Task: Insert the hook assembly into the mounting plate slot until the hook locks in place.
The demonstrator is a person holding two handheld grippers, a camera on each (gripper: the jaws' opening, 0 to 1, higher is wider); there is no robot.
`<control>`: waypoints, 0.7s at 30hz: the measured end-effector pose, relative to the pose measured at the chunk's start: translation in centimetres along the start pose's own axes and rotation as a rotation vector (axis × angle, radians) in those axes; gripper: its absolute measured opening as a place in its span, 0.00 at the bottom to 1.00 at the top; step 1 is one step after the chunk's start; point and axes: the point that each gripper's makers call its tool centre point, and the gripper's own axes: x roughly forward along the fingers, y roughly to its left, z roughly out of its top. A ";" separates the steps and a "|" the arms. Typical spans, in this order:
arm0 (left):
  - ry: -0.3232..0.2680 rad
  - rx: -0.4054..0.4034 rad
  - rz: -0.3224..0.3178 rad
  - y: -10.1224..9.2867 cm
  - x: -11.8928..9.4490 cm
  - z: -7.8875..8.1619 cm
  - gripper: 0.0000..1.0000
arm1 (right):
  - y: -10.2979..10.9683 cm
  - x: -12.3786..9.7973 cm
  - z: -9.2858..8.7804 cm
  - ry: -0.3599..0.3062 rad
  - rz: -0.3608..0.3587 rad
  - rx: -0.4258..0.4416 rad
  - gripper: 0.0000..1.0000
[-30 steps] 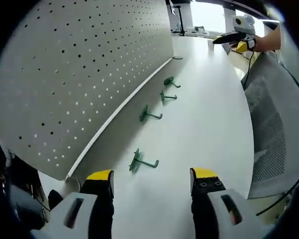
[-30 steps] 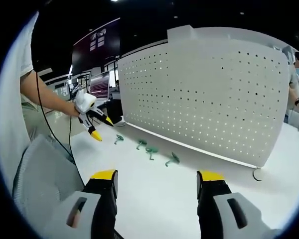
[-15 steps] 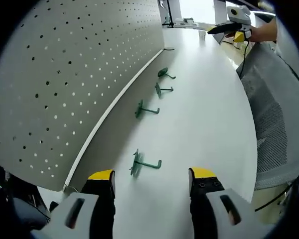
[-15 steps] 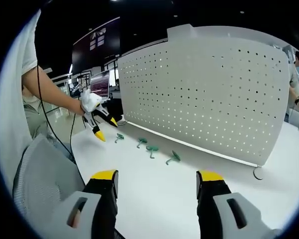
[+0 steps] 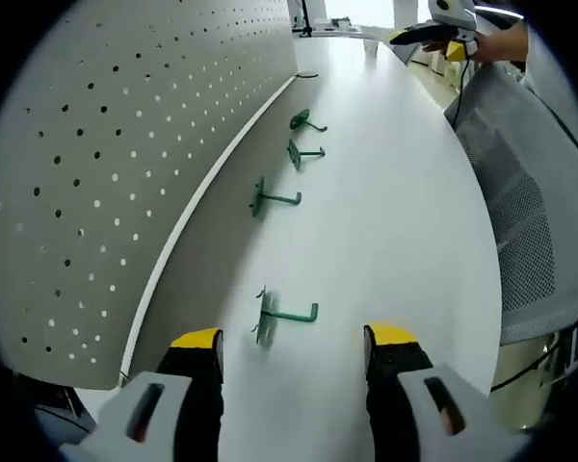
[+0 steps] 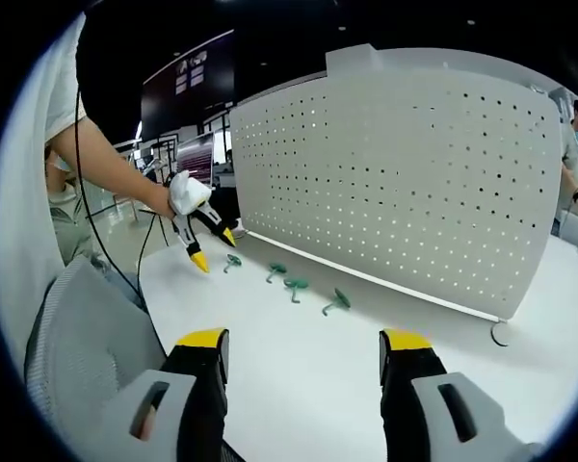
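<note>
Four green hooks lie in a row on the white table along the foot of the upright white pegboard (image 5: 96,144). In the left gripper view the nearest hook (image 5: 275,315) lies just ahead of my open left gripper (image 5: 294,339), between its yellow-tipped jaws and slightly left of centre. Farther along lie the second hook (image 5: 270,199), the third hook (image 5: 301,153) and the last hook (image 5: 303,120). In the right gripper view the pegboard (image 6: 405,173) stands behind the hooks (image 6: 295,286). My right gripper (image 6: 302,341) is open and well back from them. The left gripper (image 6: 215,248) hovers by the leftmost hook (image 6: 232,261).
A grey mesh chair back (image 5: 539,241) borders the table's near edge and appears again as the chair (image 6: 77,337). A hand holds the right gripper (image 5: 426,37) at the table's far end. A small ring (image 6: 501,334) lies by the pegboard's right foot.
The left gripper has moved lower and along the pegboard, so the nearest hook now lies closer to its jaws. The right gripper has hardly moved. Both stay open.
</note>
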 end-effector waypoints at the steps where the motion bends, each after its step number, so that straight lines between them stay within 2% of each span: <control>1: 0.003 0.001 -0.009 0.0 0.1 0.0 0.61 | 0.0 0.0 0.0 0.001 0.000 0.001 0.61; 8: 0.042 0.025 -0.055 0.4 0.8 -0.6 0.59 | 0.1 0.1 -0.1 0.005 0.003 0.002 0.61; 12: 0.066 0.002 -0.088 0.4 1.2 -1.0 0.57 | -0.1 0.0 -0.3 0.009 -0.003 0.007 0.60; 19: 0.100 0.019 -0.111 0.3 1.7 -1.5 0.56 | -0.2 -0.1 -0.4 0.005 -0.005 0.014 0.60; 21: 0.089 0.007 -0.111 0.4 1.8 -1.3 0.56 | 0.0 -0.1 -0.4 0.009 -0.003 0.004 0.59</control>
